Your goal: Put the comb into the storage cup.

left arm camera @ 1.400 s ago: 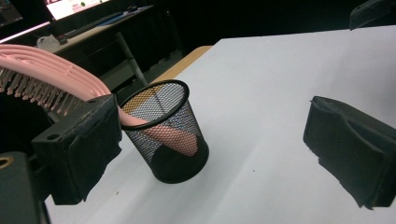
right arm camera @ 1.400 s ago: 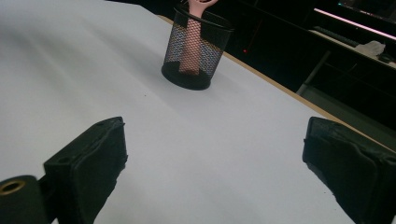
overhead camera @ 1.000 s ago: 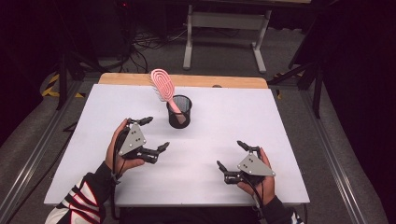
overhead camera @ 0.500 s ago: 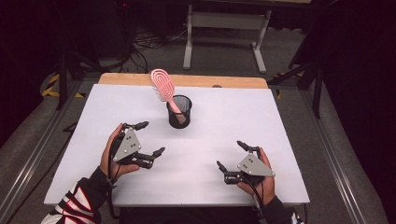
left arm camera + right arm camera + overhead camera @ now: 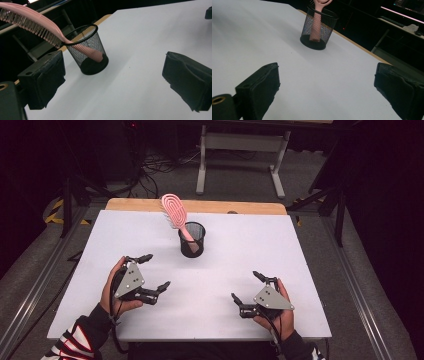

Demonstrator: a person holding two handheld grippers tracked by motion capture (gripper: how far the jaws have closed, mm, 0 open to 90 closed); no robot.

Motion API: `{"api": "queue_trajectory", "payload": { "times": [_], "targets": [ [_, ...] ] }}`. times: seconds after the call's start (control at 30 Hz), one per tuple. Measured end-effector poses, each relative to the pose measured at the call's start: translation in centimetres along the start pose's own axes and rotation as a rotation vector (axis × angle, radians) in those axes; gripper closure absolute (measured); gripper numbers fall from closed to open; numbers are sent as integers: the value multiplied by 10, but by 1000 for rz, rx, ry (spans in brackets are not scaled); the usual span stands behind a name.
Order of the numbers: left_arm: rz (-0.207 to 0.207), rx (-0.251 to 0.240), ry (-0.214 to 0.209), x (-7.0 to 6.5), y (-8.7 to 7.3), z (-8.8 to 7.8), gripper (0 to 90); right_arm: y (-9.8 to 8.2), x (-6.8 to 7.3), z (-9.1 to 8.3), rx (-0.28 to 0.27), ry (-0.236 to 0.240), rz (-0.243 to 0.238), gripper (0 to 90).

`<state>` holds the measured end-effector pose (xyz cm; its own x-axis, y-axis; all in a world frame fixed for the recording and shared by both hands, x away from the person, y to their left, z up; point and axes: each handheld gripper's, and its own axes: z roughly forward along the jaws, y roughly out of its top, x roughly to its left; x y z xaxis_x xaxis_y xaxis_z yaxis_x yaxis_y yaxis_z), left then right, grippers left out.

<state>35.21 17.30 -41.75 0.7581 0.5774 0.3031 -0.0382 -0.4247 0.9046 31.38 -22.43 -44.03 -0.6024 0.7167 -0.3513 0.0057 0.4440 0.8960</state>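
— Where did the left gripper (image 5: 155,271) sit?
— At seven o'clock on the white rectangular table (image 5: 240,250), jaws spread, empty.
— And the pink plastic hairbrush (image 5: 176,214)?
— At twelve o'clock, handle down in the black wire-mesh cup (image 5: 192,240), leaning left.
— The right gripper (image 5: 246,287)?
— Five o'clock, jaws apart, empty.

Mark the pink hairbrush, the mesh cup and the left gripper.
pink hairbrush (image 5: 173,209): high view, on its oval head.
mesh cup (image 5: 192,246): high view, on its front wall.
left gripper (image 5: 150,272): high view, midway between its open jaws.
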Motion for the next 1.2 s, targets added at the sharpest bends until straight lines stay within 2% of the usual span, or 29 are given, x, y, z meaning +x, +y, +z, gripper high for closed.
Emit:
{"api": "queue_trajectory", "payload": {
  "times": [0.73,1.2],
  "targets": [
    [-10,47,39,3,-25,-20,60,0,-1,0,0,-5,0,67],
    [-53,78,70,7,-44,-37,61,0,-2,0,-2,-10,4,67]
  ]
}}
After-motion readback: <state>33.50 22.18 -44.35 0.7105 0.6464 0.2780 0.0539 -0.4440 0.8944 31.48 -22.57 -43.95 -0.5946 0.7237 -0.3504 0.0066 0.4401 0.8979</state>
